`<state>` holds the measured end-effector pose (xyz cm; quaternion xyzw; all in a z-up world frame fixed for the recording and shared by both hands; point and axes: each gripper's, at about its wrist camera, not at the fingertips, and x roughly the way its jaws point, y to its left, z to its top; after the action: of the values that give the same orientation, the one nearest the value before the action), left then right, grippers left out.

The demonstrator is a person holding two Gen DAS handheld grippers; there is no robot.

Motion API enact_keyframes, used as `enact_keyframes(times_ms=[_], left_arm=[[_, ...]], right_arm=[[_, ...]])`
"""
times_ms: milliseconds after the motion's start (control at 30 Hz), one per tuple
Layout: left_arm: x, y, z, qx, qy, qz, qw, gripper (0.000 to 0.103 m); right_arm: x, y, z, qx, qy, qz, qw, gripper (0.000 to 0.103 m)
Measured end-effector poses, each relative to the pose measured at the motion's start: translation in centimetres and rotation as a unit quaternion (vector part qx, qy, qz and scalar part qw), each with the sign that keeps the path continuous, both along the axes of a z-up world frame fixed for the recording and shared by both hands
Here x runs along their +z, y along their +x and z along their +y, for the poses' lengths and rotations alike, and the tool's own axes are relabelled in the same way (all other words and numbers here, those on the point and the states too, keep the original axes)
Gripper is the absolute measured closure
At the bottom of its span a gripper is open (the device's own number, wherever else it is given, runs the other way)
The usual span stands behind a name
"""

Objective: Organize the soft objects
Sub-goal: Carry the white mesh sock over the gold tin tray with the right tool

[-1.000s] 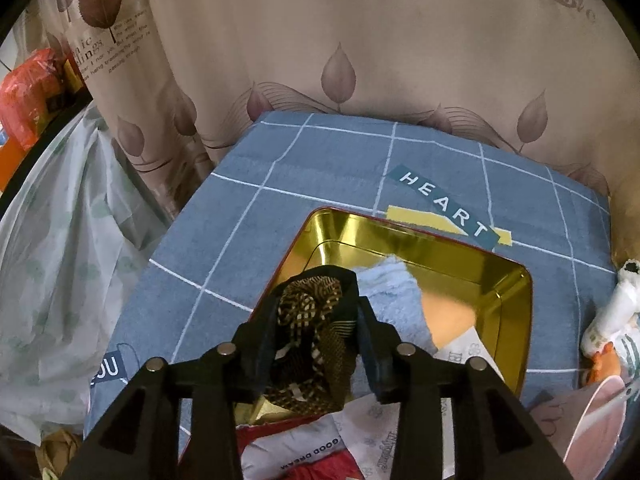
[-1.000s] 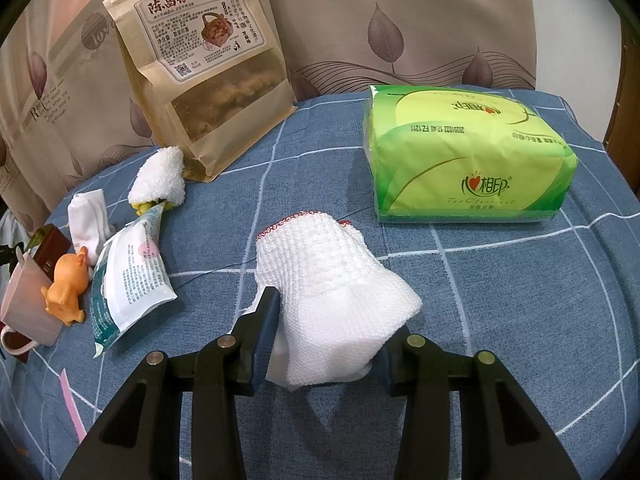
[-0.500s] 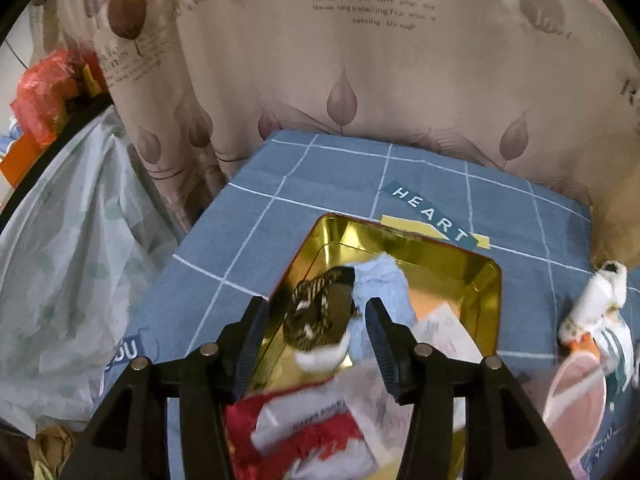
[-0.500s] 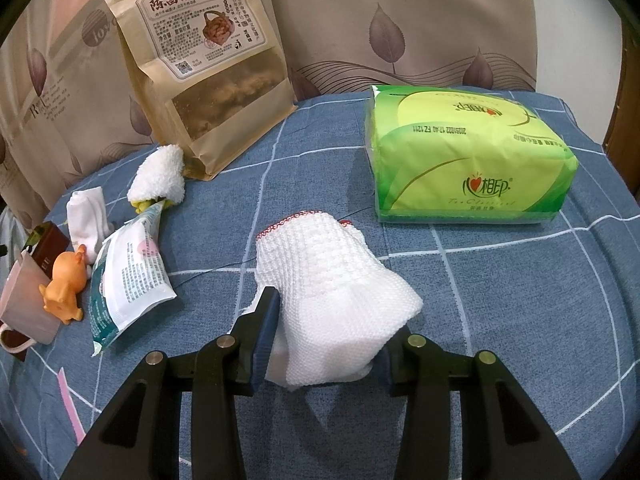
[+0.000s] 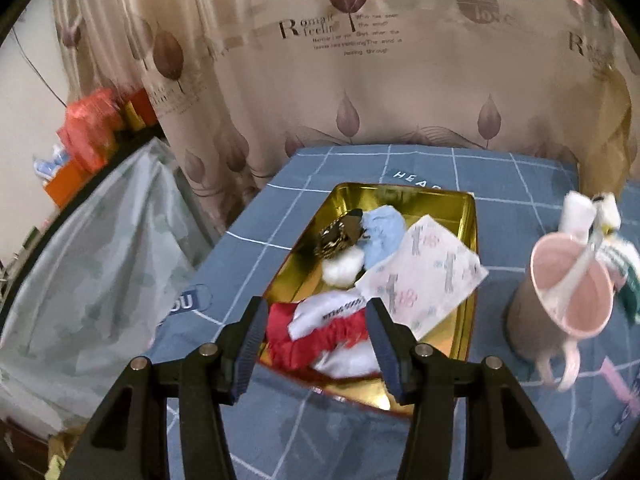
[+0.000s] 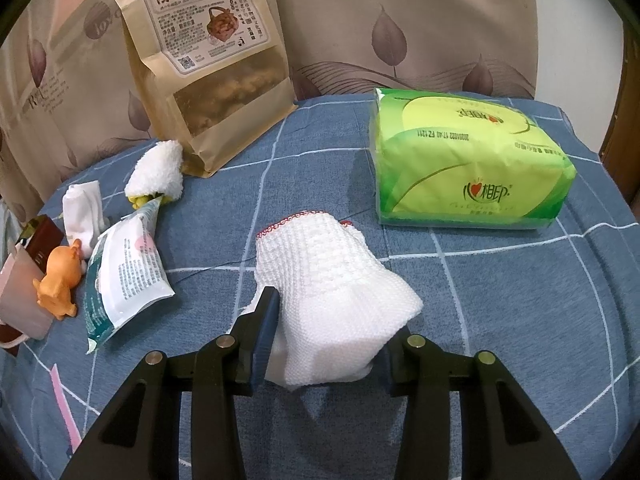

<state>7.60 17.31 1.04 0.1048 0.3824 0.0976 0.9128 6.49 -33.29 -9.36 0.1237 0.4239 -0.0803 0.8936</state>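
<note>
Item: white knitted cloth (image 6: 332, 300), lying on the counter (image 6: 500, 320), long axis running away from you. Your right claw (image 6: 326, 344) clamps its near end. Your left claw (image 5: 316, 344), wide and empty, hovers by the gold tray (image 5: 472, 216).

Both views fisheye: black vignette in corners, straight lines bowed toward edges. Left wrist view soft throughout, motion blur strongest on pink cup (image 5: 568, 284) and rolled items at right edge; curtain (image 5: 360, 80) print smeared. Gold tray (image 5: 460, 216) throws bright specular glare off inner walls. Right wrist view sharp, evenly lit, diffuse indoor light from above. White knit cloth (image 6: 332, 296) near overexposed, weave still readable. Green tissue pack (image 6: 468, 164) shows mild sheen; soft shadow beneath cloth on blue tablecloth (image 6: 500, 320).
</note>
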Motion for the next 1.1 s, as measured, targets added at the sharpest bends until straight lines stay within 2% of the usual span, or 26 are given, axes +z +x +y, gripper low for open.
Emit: enact_keyframes(times_ms=[300, 400, 633, 900, 1100], left_arm=[[-0.1, -1.4, 0.9, 0.006, -0.018, -0.015, 0.9997, 0.049], [-0.2, -1.3, 2.3, 0.022, -0.033, -0.02, 0.999, 0.044], [-0.1, -1.2, 4.5, 0.058, -0.056, -0.021, 0.9965, 0.044], [0.1, -1.2, 5.7, 0.07, -0.08, -0.021, 0.9941, 0.044], [0.0, -1.1, 6.1, 0.074, -0.088, -0.017, 0.9932, 0.044]], right_arm=[[0.5, -0.1, 0.9, 0.003, -0.034, -0.002, 0.999, 0.072], [1.0, -0.2, 1.3, -0.001, -0.034, -0.003, 0.999, 0.075], [4.7, 0.1, 3.9, 0.007, -0.055, -0.029, 0.998, 0.076], [9.5, 1.5, 10.4, 0.079, -0.053, -0.07, 0.993, 0.076], [11.1, 3.0, 16.6, 0.147, -0.036, -0.08, 0.985, 0.076]])
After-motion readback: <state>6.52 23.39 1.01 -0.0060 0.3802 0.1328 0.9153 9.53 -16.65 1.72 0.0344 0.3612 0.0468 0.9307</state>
